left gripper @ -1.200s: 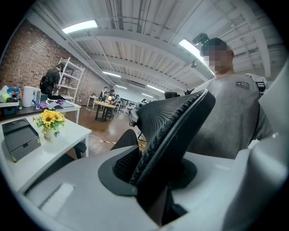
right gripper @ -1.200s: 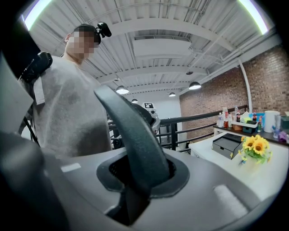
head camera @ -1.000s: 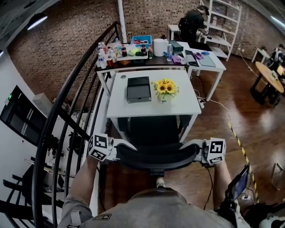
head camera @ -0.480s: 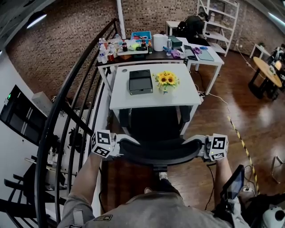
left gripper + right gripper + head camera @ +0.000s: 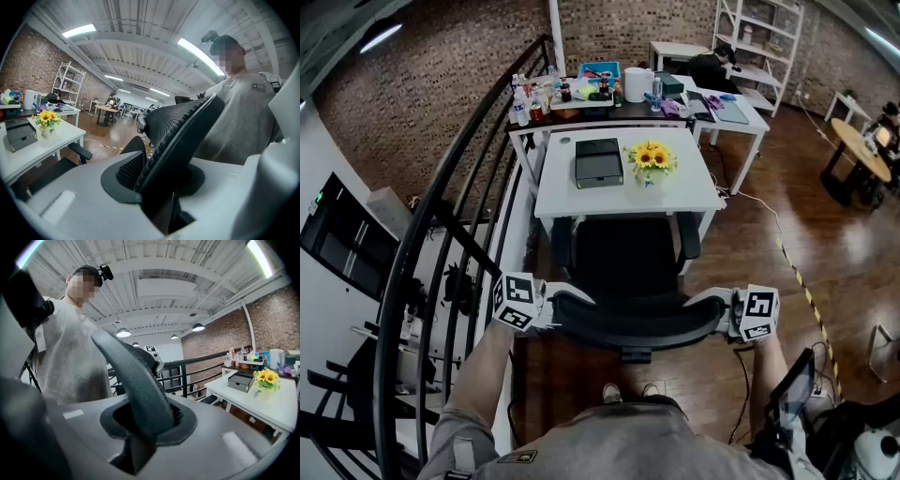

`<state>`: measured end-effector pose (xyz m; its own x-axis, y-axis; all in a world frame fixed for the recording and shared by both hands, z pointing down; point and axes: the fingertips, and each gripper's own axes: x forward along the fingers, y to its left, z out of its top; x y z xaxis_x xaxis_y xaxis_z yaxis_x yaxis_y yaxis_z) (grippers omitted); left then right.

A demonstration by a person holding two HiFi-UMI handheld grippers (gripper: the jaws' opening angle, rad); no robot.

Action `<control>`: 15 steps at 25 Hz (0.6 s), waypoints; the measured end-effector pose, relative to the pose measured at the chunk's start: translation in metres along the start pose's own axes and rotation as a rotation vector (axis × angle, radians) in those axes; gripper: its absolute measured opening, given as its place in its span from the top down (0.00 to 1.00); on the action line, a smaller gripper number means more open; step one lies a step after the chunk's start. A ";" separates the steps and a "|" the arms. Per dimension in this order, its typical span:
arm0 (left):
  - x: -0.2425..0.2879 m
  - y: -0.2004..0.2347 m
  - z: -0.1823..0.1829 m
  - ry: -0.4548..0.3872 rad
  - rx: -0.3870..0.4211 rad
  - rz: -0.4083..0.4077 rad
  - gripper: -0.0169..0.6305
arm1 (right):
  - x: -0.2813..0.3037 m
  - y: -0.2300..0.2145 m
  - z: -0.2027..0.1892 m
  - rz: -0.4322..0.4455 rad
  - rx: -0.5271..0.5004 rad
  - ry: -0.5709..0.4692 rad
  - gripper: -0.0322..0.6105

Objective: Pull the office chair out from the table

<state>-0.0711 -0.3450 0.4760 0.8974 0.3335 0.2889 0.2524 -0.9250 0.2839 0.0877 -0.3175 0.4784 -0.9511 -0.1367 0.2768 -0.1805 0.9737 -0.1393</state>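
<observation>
Head view: your left tool (image 5: 551,307) and right tool (image 5: 715,310) each pinch one end of the office chair (image 5: 628,323) backrest, just in front of the counter (image 5: 572,199). It is probably heavy but should roll, and the stiff rim suits gripping.

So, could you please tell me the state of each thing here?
Chair: pulled back, seat front by the table.
Left gripper: shut on chair.
Right gripper: shut on chair.
Box: flat on table.
Flowers: upright on table.

Left claw (image 5: 547,311), right claw (image 5: 714,313), both clamped.
</observation>
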 end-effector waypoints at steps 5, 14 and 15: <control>0.011 -0.029 -0.006 -0.013 -0.005 0.016 0.78 | -0.004 0.029 -0.005 0.021 -0.012 -0.012 0.81; 0.035 -0.076 -0.009 -0.049 0.001 0.075 0.78 | -0.020 0.077 -0.014 0.059 -0.032 -0.017 0.81; 0.037 -0.081 -0.011 -0.054 -0.002 0.078 0.77 | -0.021 0.084 -0.015 0.066 -0.034 -0.019 0.81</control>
<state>-0.0625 -0.2553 0.4736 0.9326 0.2500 0.2604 0.1800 -0.9474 0.2647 0.0963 -0.2304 0.4751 -0.9653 -0.0756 0.2499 -0.1095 0.9862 -0.1245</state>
